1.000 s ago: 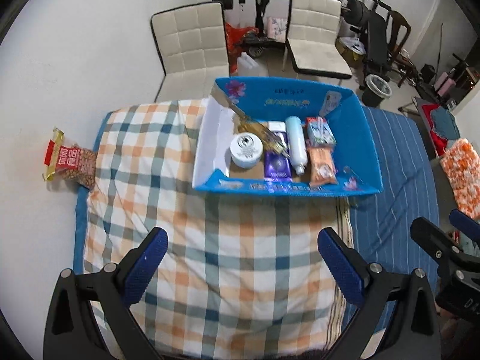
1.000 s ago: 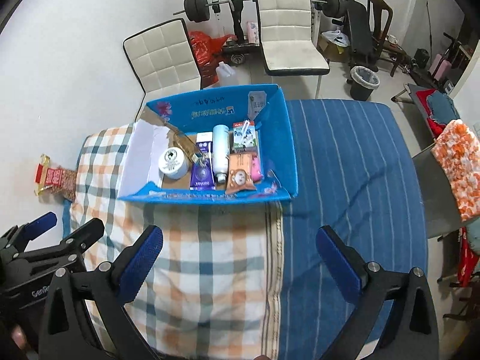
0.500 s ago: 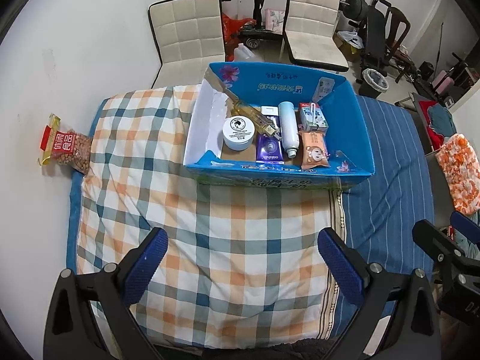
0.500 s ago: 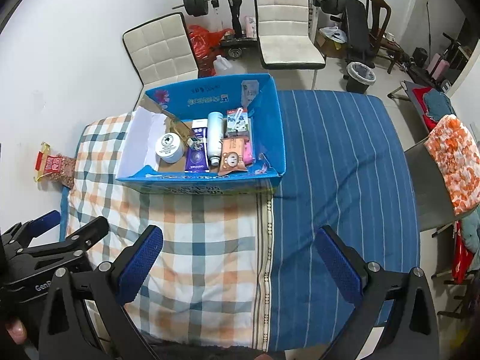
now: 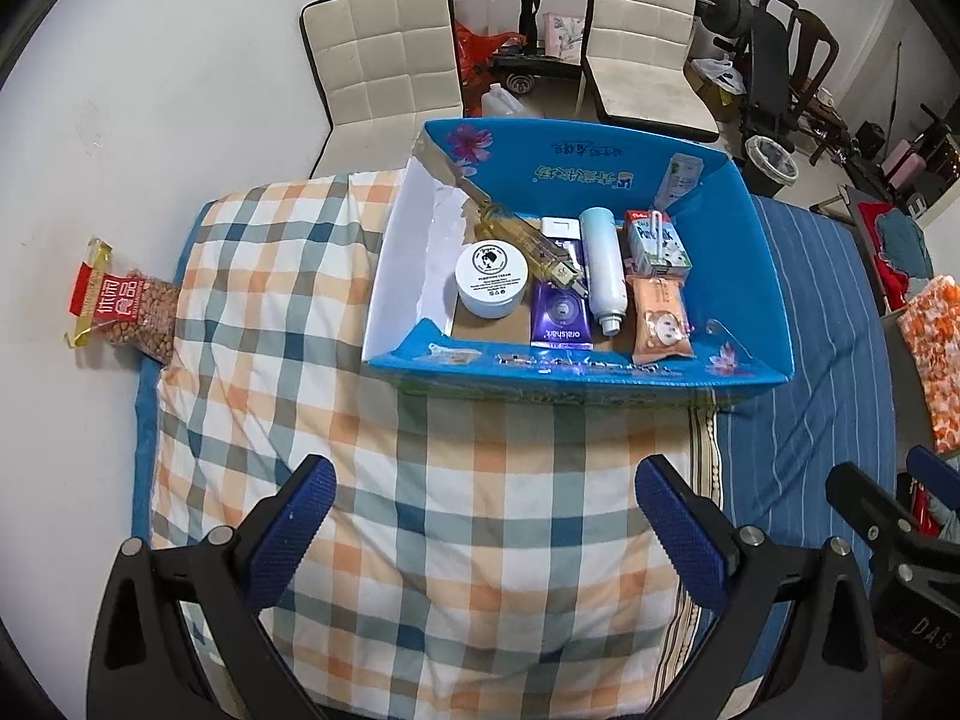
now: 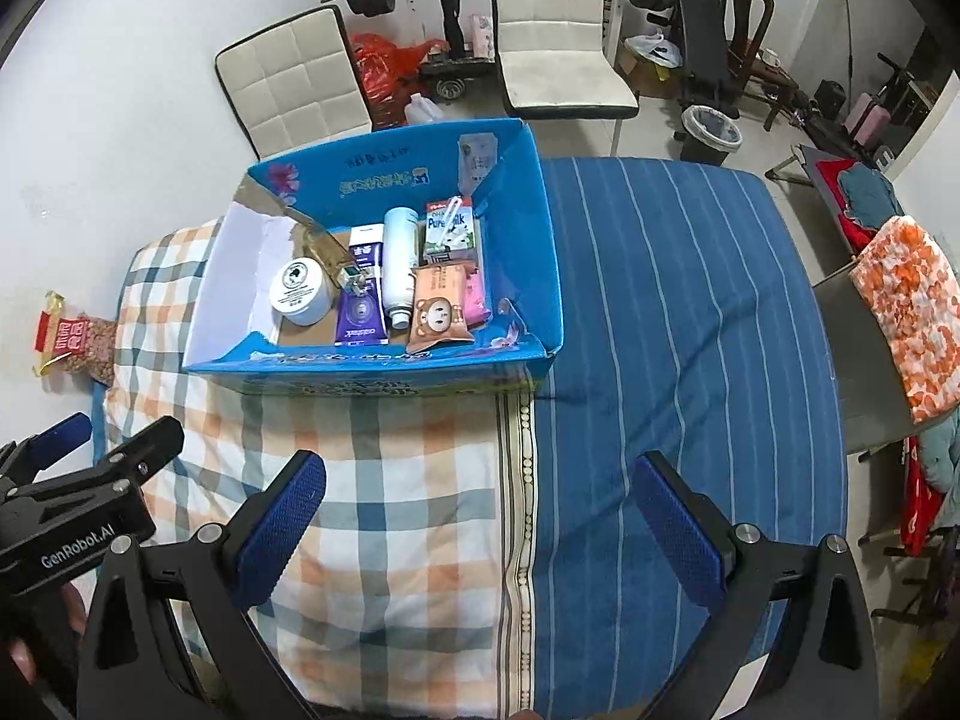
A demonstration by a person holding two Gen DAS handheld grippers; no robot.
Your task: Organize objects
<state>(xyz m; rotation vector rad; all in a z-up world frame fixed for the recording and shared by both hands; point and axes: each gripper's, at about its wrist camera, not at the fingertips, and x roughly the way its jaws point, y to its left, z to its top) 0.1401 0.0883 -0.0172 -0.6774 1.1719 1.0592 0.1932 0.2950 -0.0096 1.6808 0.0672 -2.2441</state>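
Note:
A blue cardboard box (image 5: 762, 276) (image 6: 540, 240) stands on the bed. It holds a white cream jar (image 5: 491, 278) (image 6: 300, 290), a white bottle (image 5: 603, 267) (image 6: 399, 264), a purple packet (image 5: 561, 318), a milk carton (image 5: 657, 242) (image 6: 450, 230), an orange wipes pack (image 5: 660, 318) (image 6: 438, 315) and a glass bottle (image 5: 528, 240). My left gripper (image 5: 486, 531) is open and empty above the checked quilt. My right gripper (image 6: 480, 525) is open and empty, to its right.
A bag of nuts (image 5: 123, 312) (image 6: 75, 345) lies at the bed's left edge by the wall. A checked quilt (image 5: 300, 360) covers the left of the blue striped sheet (image 6: 690, 330). Two white chairs (image 5: 384, 60) and gym gear (image 6: 702, 42) stand behind.
Both grippers have pulled back and up from the box, so more of the bed shows. Both stay open and empty. The box and its contents have not moved.

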